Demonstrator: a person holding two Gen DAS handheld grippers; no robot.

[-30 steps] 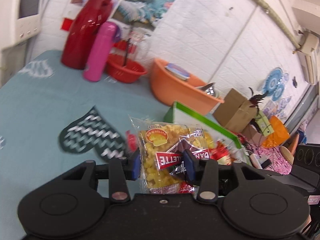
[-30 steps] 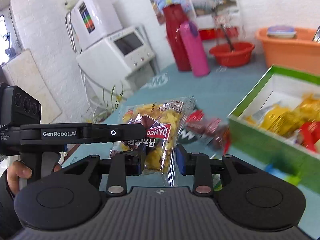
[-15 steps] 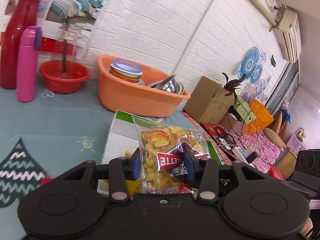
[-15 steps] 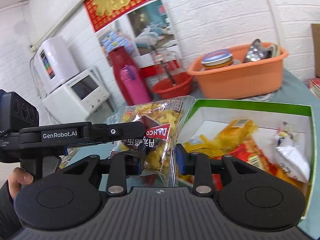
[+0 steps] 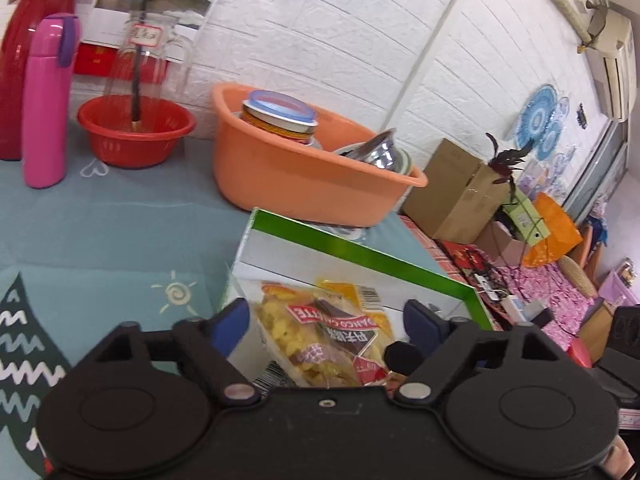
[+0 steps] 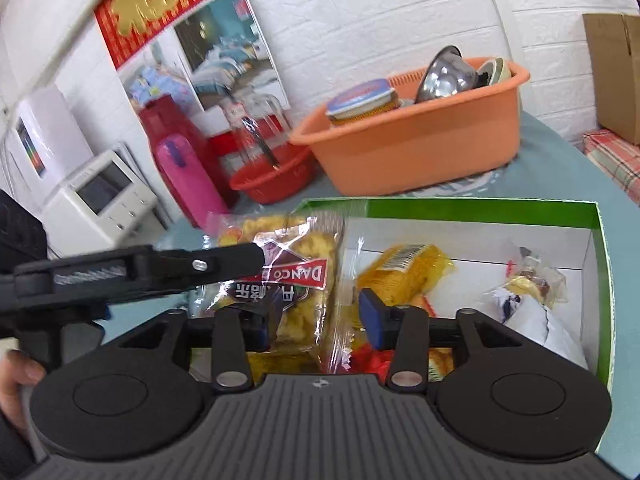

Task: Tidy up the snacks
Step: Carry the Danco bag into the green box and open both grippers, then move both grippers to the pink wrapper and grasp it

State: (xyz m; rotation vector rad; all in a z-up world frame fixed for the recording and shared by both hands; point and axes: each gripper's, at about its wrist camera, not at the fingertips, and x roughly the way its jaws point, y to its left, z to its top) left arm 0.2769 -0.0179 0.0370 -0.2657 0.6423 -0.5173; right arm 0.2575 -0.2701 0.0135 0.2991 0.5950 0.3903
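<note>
I have both grippers over the box (image 6: 472,209), a green-rimmed carton with a white inside, standing on the blue cloth (image 5: 100,232) near the orange tub (image 5: 304,184).

Left gripper (image 5: 330,322): jaws have just been opening and now stand wide. The snack bag (image 5: 324,340) lies between them, clear of both blue pads (image 5: 230,320); in the left wrist view it sits low, over the near part of the box, with its printed side up and the lettering upside down.

Right gripper (image 6: 316,318): jaws have just been opening and stand part open. A second snack bag (image 6: 296,276) of the same print hangs between them, tilted, at the left edge of the box. The right pad (image 6: 370,316) is clear of it. I cannot tell whether the left pad touches the bag, as the wrapper covers it. The left gripper's finger crosses in front of this bag in the right wrist view.

Inside the box lie further packets: a yellow one (image 6: 404,272) near the middle and a clear one (image 6: 528,280) at the right wall.

Far left on the cloth stand a pink bottle (image 5: 44,100), a red flask (image 5: 24,44) and a red bowl (image 5: 136,132)
</note>
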